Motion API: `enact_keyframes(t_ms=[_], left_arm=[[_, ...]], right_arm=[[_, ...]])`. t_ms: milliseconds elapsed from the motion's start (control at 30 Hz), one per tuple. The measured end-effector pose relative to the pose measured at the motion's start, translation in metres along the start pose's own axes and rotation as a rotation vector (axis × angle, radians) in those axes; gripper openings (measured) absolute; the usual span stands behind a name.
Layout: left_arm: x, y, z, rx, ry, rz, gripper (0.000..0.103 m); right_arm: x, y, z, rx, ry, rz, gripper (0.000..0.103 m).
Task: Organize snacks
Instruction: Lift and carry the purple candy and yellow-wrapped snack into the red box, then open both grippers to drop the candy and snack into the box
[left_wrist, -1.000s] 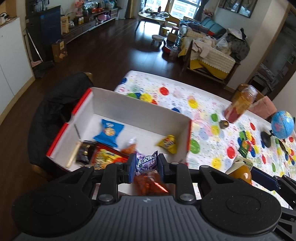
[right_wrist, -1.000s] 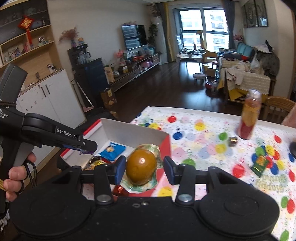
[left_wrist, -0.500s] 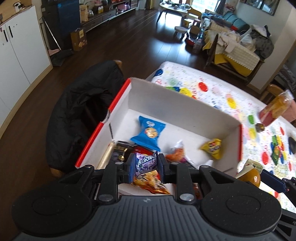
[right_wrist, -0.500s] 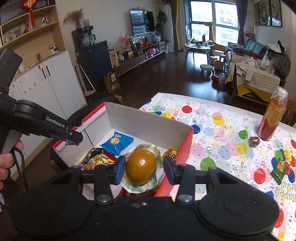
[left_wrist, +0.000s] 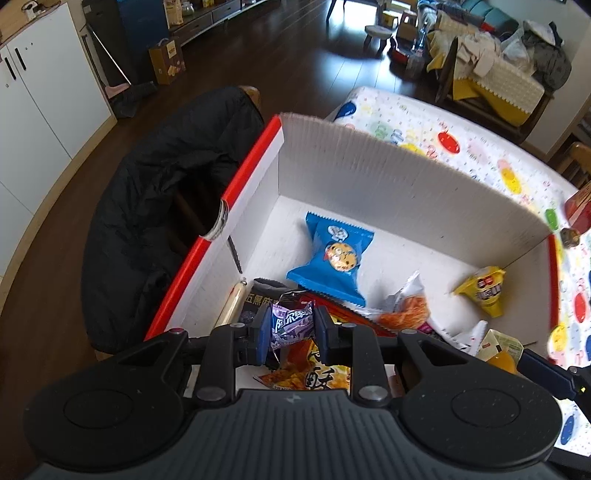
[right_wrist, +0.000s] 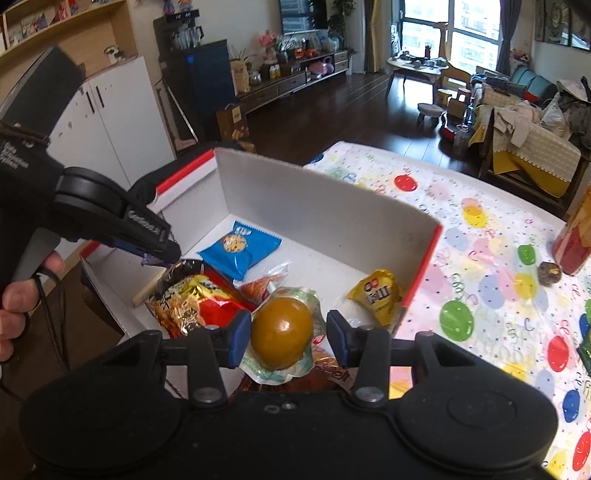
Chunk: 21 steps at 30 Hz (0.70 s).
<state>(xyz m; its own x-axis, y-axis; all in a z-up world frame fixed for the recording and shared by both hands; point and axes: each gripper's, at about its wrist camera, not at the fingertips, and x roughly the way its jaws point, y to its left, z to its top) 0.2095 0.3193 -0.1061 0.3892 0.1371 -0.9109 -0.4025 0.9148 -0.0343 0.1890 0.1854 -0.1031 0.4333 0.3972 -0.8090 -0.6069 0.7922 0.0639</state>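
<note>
Left gripper (left_wrist: 289, 335), blue-padded fingers pinching a small purple foil snack packet (left_wrist: 291, 322) by its middle, hangs over the near-left corner of the white corrugated box with red outer walls (left_wrist: 369, 162). Directly below it lie a black-labelled packet (left_wrist: 258, 299) and an orange crinkly chip bag (left_wrist: 310, 373); a pale sausage stick (left_wrist: 232, 304) rests against the left wall. Judgement: step in hand is the drop into the box — best released low, over a bare patch of floor, so the light foil does not slide off the pile. Mid-box: blue cookie packet (left_wrist: 334, 258) flat on the floor, a clear orange-filled packet (left_wrist: 408, 306) just right of it, open white floor behind both. Right side: yellow candy pouch (right_wrist: 376, 293) in the near-right corner. Right gripper (right_wrist: 283, 338) carries a brown glossy egg in clear green-printed wrap (right_wrist: 281, 334); the fingers close on the wrap's edges rather than the egg itself, small gaps showing beside the egg. Hold looks loose — keep it level, lower it, part the fingers only near the floor between candy pouch and chip bag. The two grippers stand near each other, so stagger the releases. Outside the box, on the balloon-print surface (right_wrist: 491, 266), a red-and-orange bottle (right_wrist: 574, 240) and a small dark wrapped sweet (right_wrist: 549, 272).
</note>
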Motion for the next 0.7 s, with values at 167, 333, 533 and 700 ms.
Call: enact_keyframes(t_ms=[167,333,533,700], left_arm=[[0.013,-0.004,-0.003,0.023,0.025,0.016,0.025],[0.019,-0.006,-0.005,0.039,0.037,0.032,0.025],[0.019,-0.004,-0.006,0.038,0.046,0.035,0.026],[0.015,-0.002,-0.009,0.027,0.05,0.031,0.028]], right_arm=[[0.011,-0.002,-0.002,-0.002,0.032,-0.001,0.044],[0.017,0.0,-0.006,-0.022,0.047,-0.015,0.046],[0.015,0.0,-0.007,-0.025,0.046,-0.024,0.05],[0.006,-0.002,-0.009,-0.012,0.029,-0.021,0.059]])
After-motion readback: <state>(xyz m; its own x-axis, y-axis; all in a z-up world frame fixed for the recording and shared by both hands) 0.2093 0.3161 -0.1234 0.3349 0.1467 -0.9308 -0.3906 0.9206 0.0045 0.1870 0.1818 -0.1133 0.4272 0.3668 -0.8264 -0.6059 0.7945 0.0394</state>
